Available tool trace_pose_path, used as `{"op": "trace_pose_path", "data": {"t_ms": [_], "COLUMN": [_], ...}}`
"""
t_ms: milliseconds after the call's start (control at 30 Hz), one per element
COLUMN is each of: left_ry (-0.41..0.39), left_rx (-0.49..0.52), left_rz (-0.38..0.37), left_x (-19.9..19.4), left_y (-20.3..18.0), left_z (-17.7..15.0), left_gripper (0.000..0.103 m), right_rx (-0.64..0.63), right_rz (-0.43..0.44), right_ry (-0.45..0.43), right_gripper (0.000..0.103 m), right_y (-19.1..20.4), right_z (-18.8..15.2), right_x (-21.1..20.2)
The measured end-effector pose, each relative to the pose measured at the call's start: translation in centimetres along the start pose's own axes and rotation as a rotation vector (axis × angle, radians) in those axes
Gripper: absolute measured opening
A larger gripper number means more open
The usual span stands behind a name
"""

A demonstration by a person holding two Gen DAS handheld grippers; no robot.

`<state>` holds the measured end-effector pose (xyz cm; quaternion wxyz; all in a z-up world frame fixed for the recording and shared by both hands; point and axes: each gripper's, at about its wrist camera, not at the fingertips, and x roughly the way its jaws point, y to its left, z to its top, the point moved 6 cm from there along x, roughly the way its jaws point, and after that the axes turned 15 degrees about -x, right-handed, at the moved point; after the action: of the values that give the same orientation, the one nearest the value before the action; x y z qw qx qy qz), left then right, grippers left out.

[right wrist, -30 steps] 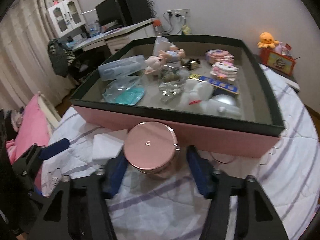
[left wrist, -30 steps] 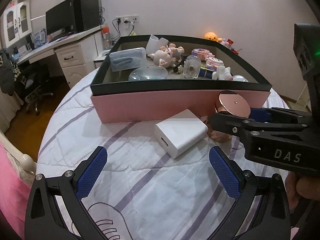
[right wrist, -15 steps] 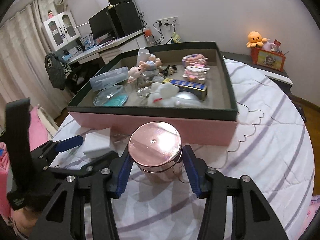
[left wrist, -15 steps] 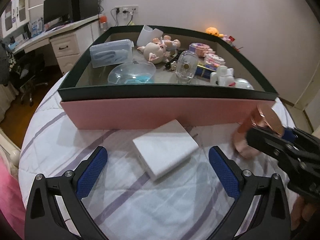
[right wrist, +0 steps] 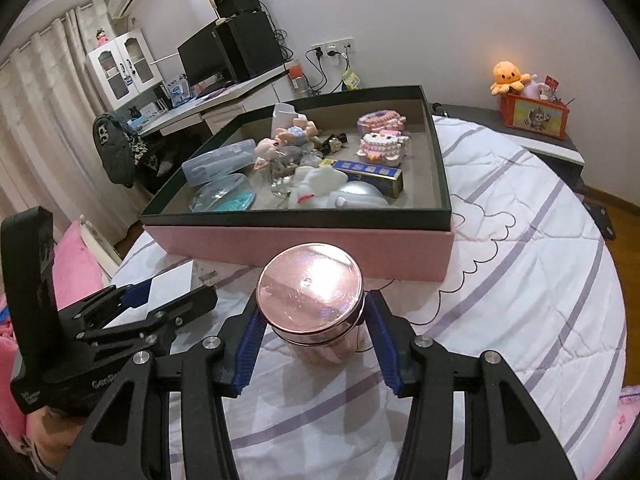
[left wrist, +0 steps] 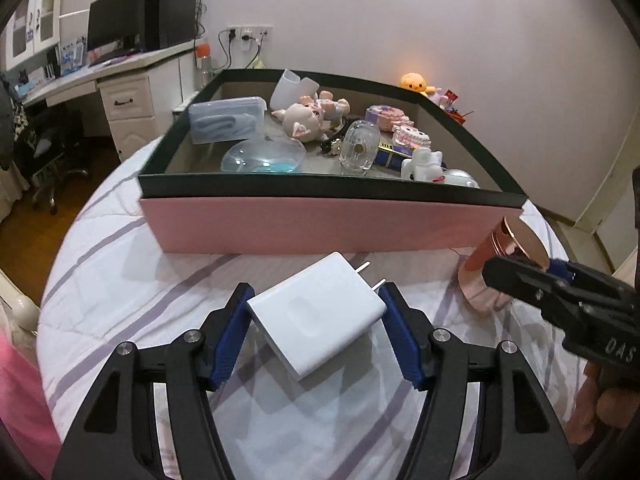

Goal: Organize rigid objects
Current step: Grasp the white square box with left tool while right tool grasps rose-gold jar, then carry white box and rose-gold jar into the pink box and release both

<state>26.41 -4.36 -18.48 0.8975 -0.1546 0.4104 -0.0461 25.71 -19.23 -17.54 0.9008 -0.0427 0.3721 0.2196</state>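
Observation:
A white plug-in charger (left wrist: 320, 316) lies on the striped bedspread in front of a pink box (left wrist: 320, 228). My left gripper (left wrist: 314, 304) straddles it; its jaws are closing, and the blue pads (left wrist: 236, 320) touch the charger's two sides. In the right wrist view, my right gripper (right wrist: 312, 320) is shut on a rose-gold jar (right wrist: 310, 280) with a shiny round lid. The left wrist view shows the jar (left wrist: 480, 280) tilted at the right, held by the right gripper (left wrist: 520, 276). The left gripper (right wrist: 168, 296) and charger (right wrist: 172, 284) appear at the left of the right wrist view.
The pink box has a dark green rim (right wrist: 300, 216) and holds several items: a clear case, a pig doll, a glass bottle, a blue carton and pink trinkets. A desk with a monitor (left wrist: 116, 28) stands behind. A side table carries an orange plush (right wrist: 508, 76).
My left gripper has moved forward over the charger and its wide-open jaws have closed onto it. The right gripper, still holding the jar, has shifted to the right.

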Motion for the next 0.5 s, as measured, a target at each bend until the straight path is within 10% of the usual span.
{"op": "trace_pose_path", "data": {"t_ms": [500], "left_ry": [-0.176], "left_rx": [0.044], "left_rz": [-0.062], "left_x": [-6.3], "left_y": [-1.1], "left_z": [6.6], "left_gripper": [0.065], "right_rx": [-0.088], "right_rz": [-0.025], "right_ry": [-0.103], "right_gripper": [0.051], "right_y": [1.1], "right_z": [5.8], "right_x": [-3.5]}}
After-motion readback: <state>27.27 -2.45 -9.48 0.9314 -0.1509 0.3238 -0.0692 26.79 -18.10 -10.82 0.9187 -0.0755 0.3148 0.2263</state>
